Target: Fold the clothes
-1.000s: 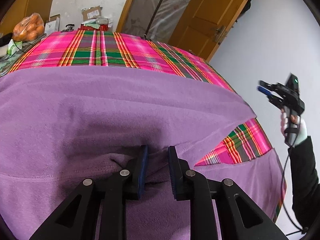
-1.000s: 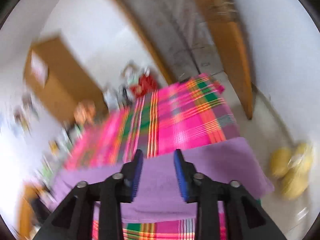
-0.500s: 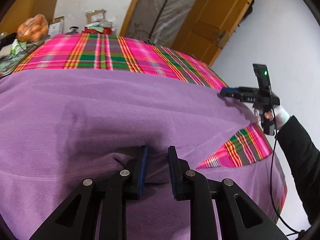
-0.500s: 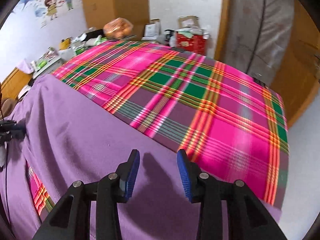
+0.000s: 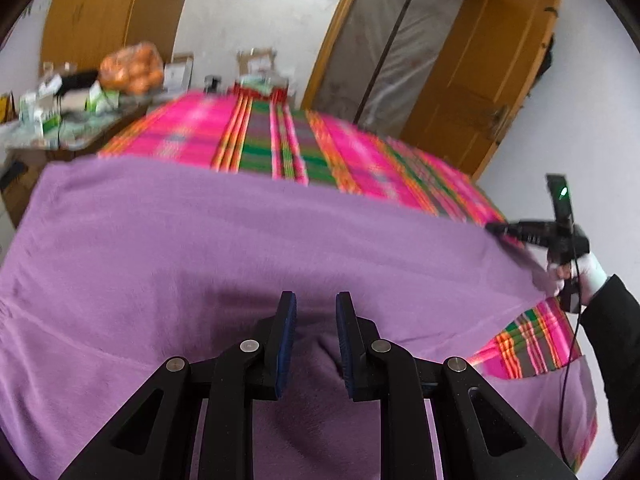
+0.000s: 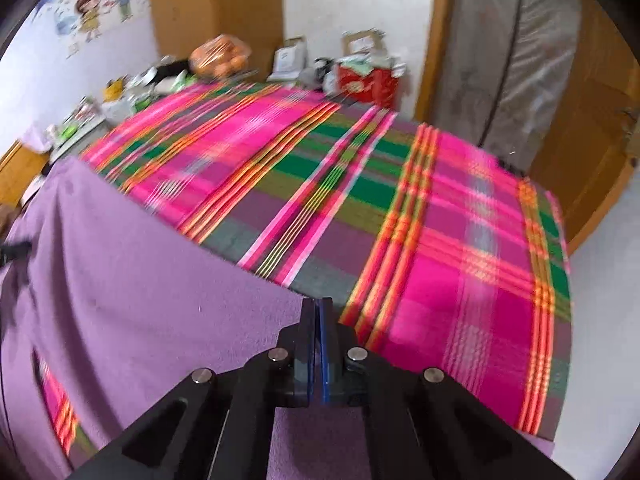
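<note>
Right claw (image 6: 318, 344) now clamped tight at the purple garment's (image 6: 132, 280) far edge, after gaping wide over it half a second ago. Probably pinching the hem there, though cloth between the pads hard to make out. Left claw (image 5: 314, 340) narrow as before, gripping a bunched ridge of the same garment at the near side. Means both ends likely secured, ready to lift and fold. Beyond the claws, garment spread wide over the near part of the plaid bedspread (image 6: 420, 208), bare pink plaid past the right claw.
</note>
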The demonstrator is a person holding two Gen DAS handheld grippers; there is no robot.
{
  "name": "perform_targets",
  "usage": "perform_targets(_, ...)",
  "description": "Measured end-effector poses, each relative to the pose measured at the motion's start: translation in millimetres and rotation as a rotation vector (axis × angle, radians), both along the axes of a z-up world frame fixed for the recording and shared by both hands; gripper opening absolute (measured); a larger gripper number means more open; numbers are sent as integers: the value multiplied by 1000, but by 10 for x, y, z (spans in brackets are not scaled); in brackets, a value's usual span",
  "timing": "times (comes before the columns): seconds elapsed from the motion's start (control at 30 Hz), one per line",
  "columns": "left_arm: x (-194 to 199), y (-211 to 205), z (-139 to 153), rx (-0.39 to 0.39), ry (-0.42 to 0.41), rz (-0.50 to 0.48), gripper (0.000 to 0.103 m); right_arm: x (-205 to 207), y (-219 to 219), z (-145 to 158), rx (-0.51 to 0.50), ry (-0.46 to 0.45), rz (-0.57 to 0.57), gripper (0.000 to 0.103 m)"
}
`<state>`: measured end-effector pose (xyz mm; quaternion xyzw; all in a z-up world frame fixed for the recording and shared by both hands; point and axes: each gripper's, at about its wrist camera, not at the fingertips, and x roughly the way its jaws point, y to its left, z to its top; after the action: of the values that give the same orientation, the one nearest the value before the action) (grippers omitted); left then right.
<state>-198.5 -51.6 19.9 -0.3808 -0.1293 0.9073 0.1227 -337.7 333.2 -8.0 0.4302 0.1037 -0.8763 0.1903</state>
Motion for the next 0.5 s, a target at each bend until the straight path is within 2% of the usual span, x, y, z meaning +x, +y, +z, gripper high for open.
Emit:
perform_targets(0.1,-15,-25,-20,9,-10,5,21,-69,68,70,32,46,-87,0)
perform_targets(0.23,-19,-37,-31,13,-14,12,21,-143,295,152,-49,44,-182,3)
perform_targets(0.27,-17,-35,-32,12,-15,12,21,-115,207,184,-62,46,-136,4)
perform_targets(0.3,-14,-33,-33,11,-15,13,21,-87,120,216,-75,49,-90,12)
perform_targets(0.33,-12,-32,-34,10,-15,14,21,-60,32,249,-87,52,-44,22)
perform_targets(0.37,-9,-30,-36,10,-15,14,21,-33,-66,279,-97,55,4,42)
perform_targets(0.4,-6,-28,-37,9,-16,15,21,-17,-228,295,-86,58,62,50)
perform_targets(0.5,6,-72,-30,14,-13,35,21,-58,-785,209,2,30,218,50)
